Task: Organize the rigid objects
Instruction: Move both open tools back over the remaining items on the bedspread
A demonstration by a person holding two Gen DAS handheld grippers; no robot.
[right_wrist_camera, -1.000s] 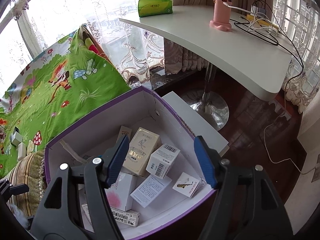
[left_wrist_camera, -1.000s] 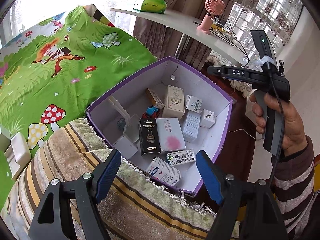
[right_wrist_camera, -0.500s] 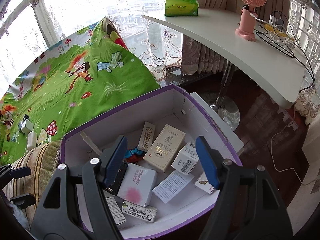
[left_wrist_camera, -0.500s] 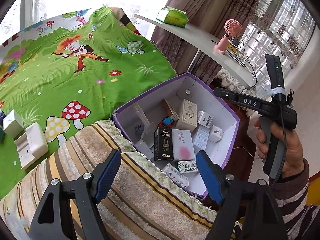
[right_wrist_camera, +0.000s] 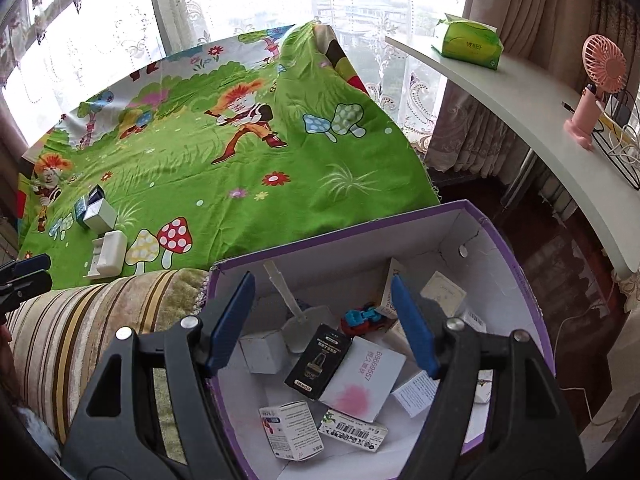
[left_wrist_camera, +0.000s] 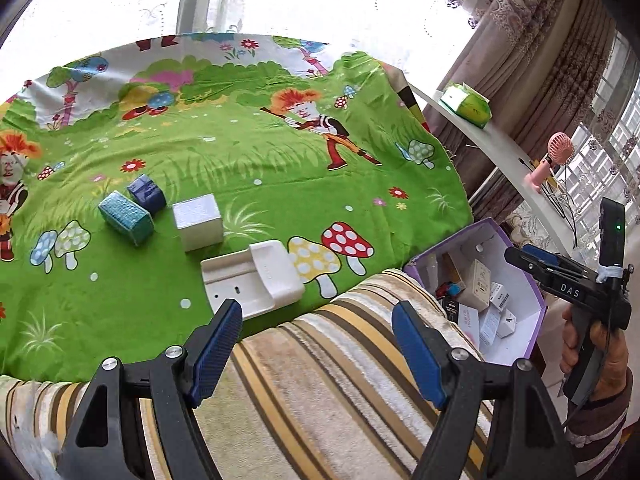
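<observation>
Left gripper [left_wrist_camera: 318, 354] had its blue ribbed pads [left_wrist_camera: 216, 346] spread wide with nothing between them, hovering over a striped beige-brown plush towel [left_wrist_camera: 320, 392] with a fuzzy pile. Right gripper [right_wrist_camera: 322, 326] also stood wide apart and empty, pads [right_wrist_camera: 230, 322] above the open purple-rimmed white cardboard box [right_wrist_camera: 516, 276]. Only the left view showed the loose items clearly on the green cartoon-print bedsheet [left_wrist_camera: 240, 152]: a white moulded plastic holder [left_wrist_camera: 256, 278] nearest the towel edge, a white cube-shaped box [left_wrist_camera: 199, 226] just beyond it, then a teal textured box [left_wrist_camera: 126, 218] touching a dark blue box [left_wrist_camera: 146, 194]. In the right view those same pieces were small and far off at the left. Only the left view showed the person's hand [left_wrist_camera: 596, 354] in a striped sleeve gripping the right tool's handle beside the box. Only the right view showed the box contents properly: a black carton with gold print [right_wrist_camera: 318, 360] lying over a white carton with a pink smudge [right_wrist_camera: 362, 378], a small white cube carton [right_wrist_camera: 264, 350], a white plastic scoop [right_wrist_camera: 294, 308] leaning against the wall, a red-and-blue toy car [right_wrist_camera: 362, 318], barcode-labelled cartons [right_wrist_camera: 354, 432] along the near wall, and a cream carton [right_wrist_camera: 442, 292] towards the far corner. A curved white tabletop [right_wrist_camera: 532, 108] carried a green tissue pack [right_wrist_camera: 468, 42] and a pink handheld fan [right_wrist_camera: 596, 88].
</observation>
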